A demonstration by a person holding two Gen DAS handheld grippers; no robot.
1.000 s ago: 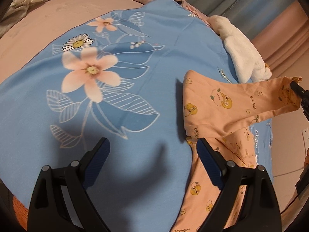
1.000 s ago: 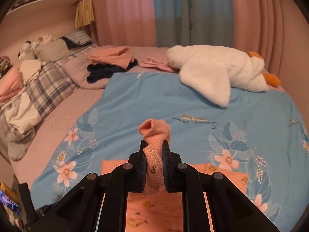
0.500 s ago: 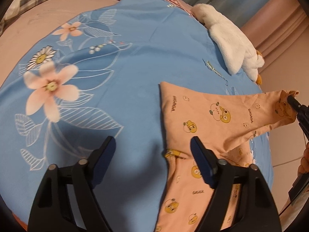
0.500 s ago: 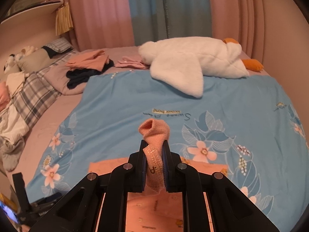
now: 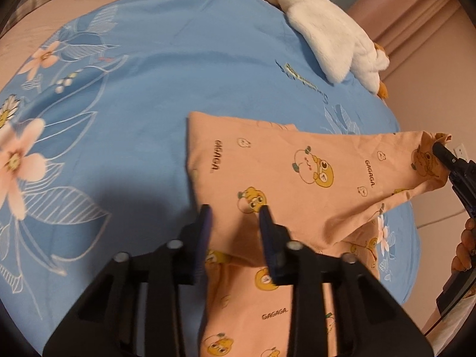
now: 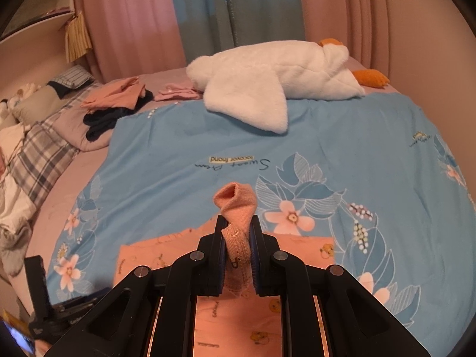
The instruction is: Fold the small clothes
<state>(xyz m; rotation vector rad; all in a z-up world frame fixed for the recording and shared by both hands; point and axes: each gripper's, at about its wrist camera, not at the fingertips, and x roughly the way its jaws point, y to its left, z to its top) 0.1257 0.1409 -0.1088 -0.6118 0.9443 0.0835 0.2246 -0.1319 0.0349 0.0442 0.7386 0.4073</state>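
The peach garment [image 5: 285, 178] lies on the blue bedspread [image 5: 142, 95], near the white plush [image 5: 324, 29]. The left hand-held gripper [image 5: 235, 217] has just been closing; its jaws straddle the garment's near fold, not visibly pressing. The right hand-held gripper [image 6: 238, 247] is clamped on a garment corner, lifted off the bed.

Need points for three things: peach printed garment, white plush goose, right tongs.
peach printed garment [image 5: 297, 178]: left wrist view, flat printed panel by the cartoon face.
white plush goose [image 6: 276, 71]: right wrist view, middle of its white body.
right tongs [image 6: 238, 238]: right wrist view, between the tips, shut on the garment's cuff.
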